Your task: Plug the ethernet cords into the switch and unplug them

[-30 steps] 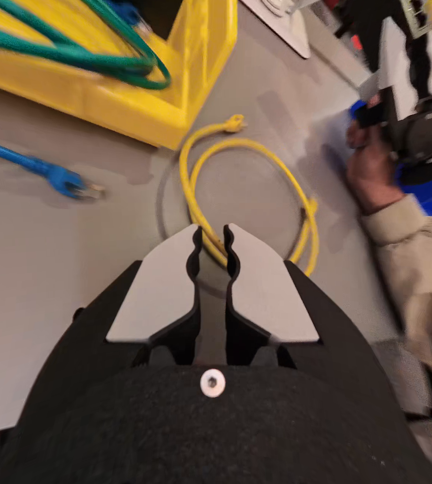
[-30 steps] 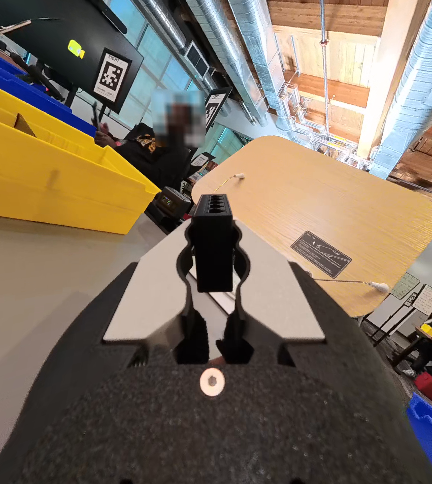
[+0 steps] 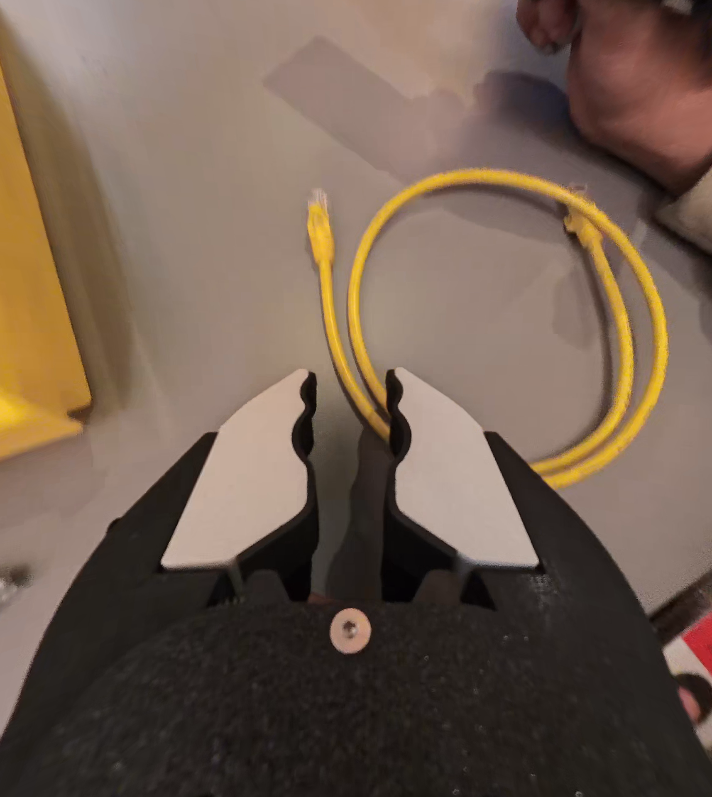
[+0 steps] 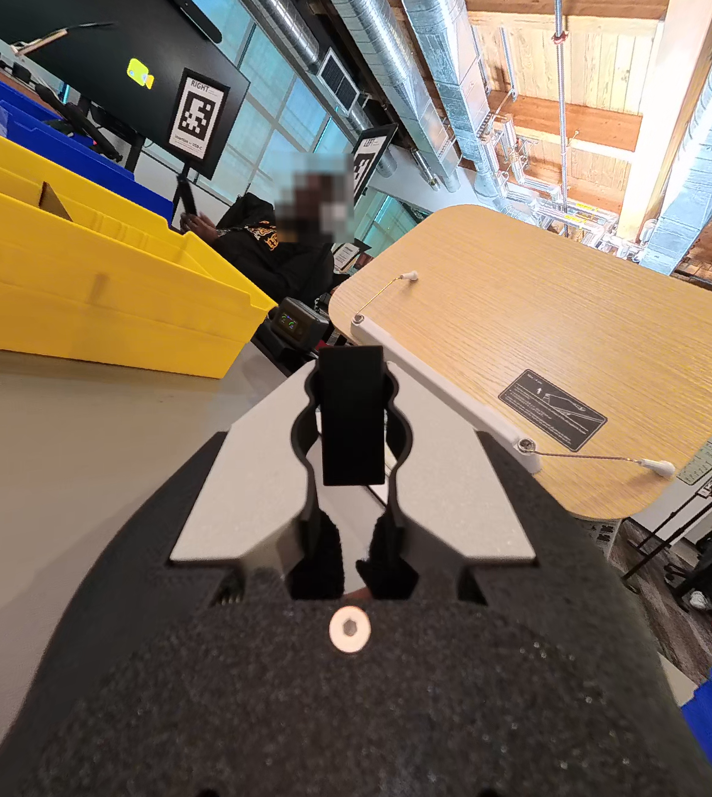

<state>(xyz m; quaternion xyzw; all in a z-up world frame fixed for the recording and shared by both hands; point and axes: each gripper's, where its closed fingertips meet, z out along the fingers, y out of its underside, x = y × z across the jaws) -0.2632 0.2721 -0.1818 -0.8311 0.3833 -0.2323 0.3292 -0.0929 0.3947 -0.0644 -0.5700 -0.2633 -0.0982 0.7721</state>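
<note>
Left wrist view: my left gripper (image 3: pixel 350 379) has its jaws spread around the yellow ethernet cord (image 3: pixel 513 327) coiled on the grey surface (image 3: pixel 199 224), I judge to take it. Its near plug (image 3: pixel 318 220) lies free. My right gripper (image 4: pixel 350 366) pinches the black switch (image 4: pixel 352 414) aloft, ready for plugging. Beyond, a wooden board carries a black label (image 4: pixel 551 409).

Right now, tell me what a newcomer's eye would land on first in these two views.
First, the yellow ethernet cord, looped on the grey table just ahead of the open left gripper, one plug pointing away. Next, the black switch, clamped upright in the right gripper and held above the table. Then the yellow bin at left and the tilted wooden tabletop behind.
</note>
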